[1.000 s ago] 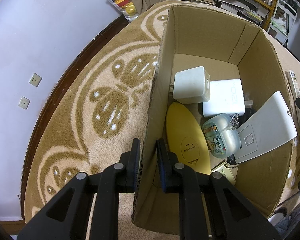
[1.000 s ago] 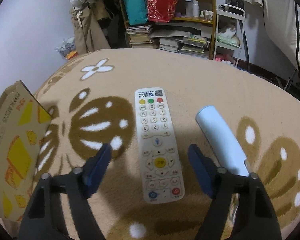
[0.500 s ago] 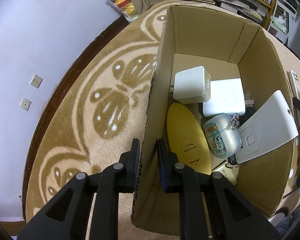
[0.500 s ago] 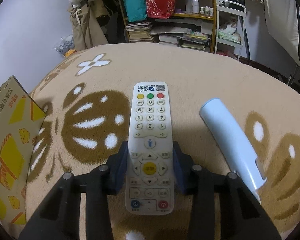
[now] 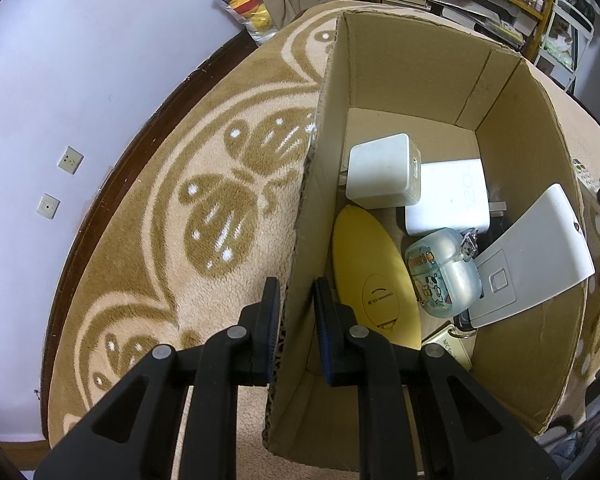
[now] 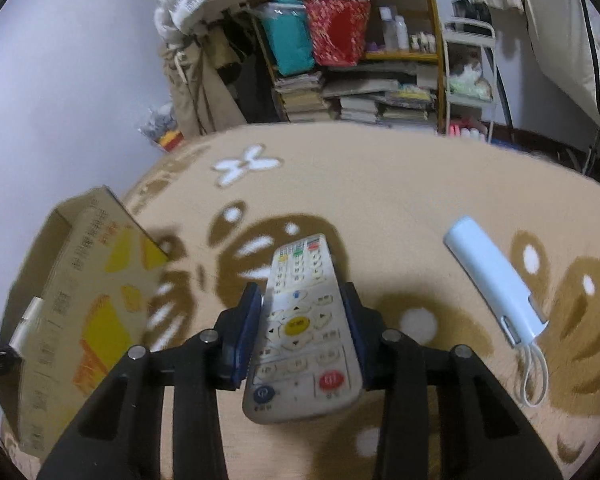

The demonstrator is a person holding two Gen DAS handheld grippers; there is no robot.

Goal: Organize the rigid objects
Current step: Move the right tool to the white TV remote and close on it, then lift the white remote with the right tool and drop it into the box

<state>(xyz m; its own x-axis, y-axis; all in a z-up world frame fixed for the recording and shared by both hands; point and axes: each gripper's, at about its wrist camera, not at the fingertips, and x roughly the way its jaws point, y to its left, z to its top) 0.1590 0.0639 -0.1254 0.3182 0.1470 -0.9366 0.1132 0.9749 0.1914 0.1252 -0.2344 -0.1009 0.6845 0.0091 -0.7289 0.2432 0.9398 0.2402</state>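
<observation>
My left gripper (image 5: pixel 294 296) is shut on the near left wall of an open cardboard box (image 5: pixel 320 184) that stands on the carpet. The box holds a yellow oval case (image 5: pixel 372 280), a white cube charger (image 5: pixel 384 172), a white power brick (image 5: pixel 448 200), a clear blue earbud case (image 5: pixel 440 272) and a white flat device (image 5: pixel 536 256). My right gripper (image 6: pixel 302 308) is shut on a white remote control (image 6: pixel 300 320) and holds it lifted above the carpet. The box also shows at the left in the right wrist view (image 6: pixel 80 300).
A pale blue stick-shaped device (image 6: pixel 496 280) with a white loop lies on the carpet to the right of the remote. A cluttered bookshelf (image 6: pixel 360 60) and a white rack (image 6: pixel 468 80) stand at the far edge. A wall (image 5: pixel 80 60) runs along the carpet's left side.
My right gripper closed on the remote, then lifted it off the carpet and tilted back. My left gripper stayed clamped on the box wall.
</observation>
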